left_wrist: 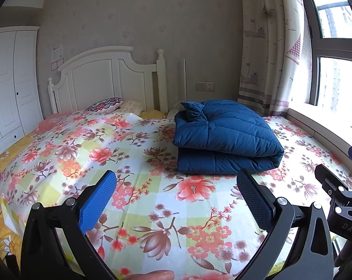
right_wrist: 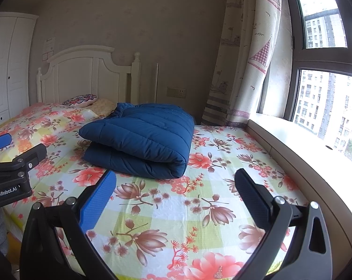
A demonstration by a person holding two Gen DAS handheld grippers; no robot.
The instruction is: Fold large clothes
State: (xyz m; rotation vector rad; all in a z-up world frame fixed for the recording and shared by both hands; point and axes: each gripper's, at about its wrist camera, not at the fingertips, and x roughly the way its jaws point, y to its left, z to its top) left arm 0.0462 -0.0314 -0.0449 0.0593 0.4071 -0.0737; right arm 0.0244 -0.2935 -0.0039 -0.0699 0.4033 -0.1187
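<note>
Your left claw hangs just above the floral bedsheet with its blue-padded fingers spread wide and nothing between them. Your right claw is spread just as wide, also holding nothing, over the same sheet nearer the window sill. Each claw shows at the edge of the other's view, so they sit side by side. Beyond both, apart from the fingertips, the blue quilted coat lies folded into a thick bundle on the bed, with pillows and the white headboard further back.
</note>
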